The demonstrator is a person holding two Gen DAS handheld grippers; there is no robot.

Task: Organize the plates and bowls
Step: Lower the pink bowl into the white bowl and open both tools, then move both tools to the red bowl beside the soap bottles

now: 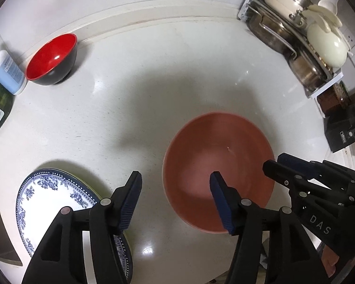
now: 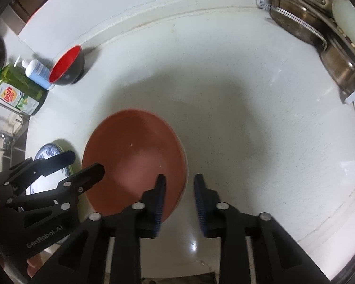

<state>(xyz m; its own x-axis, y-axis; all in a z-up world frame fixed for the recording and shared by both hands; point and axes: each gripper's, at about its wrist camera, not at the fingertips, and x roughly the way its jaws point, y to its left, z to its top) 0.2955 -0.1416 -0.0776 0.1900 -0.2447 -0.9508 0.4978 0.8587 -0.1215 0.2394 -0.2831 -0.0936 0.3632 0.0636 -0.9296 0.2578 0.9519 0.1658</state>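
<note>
A terracotta bowl (image 1: 215,161) (image 2: 132,156) sits on the white counter. My left gripper (image 1: 175,177) is open, its jaws straddling the bowl's left rim: one finger is inside the bowl, the other outside. My right gripper (image 2: 179,179) is open with its jaws straddling the bowl's right rim, not clamped. A blue-and-white patterned plate (image 1: 47,198) (image 2: 47,152) lies left of the bowl, on a green-rimmed plate under it. A red bowl with a black outside (image 1: 53,59) (image 2: 67,67) stands at the back left by the wall.
A blue-white pump bottle (image 1: 7,71) (image 2: 36,72) and a green dish soap bottle (image 2: 17,90) stand at the left edge. A rack with metal pots and white lids (image 1: 303,37) (image 2: 319,23) fills the back right corner. A black box (image 1: 345,127) sits right.
</note>
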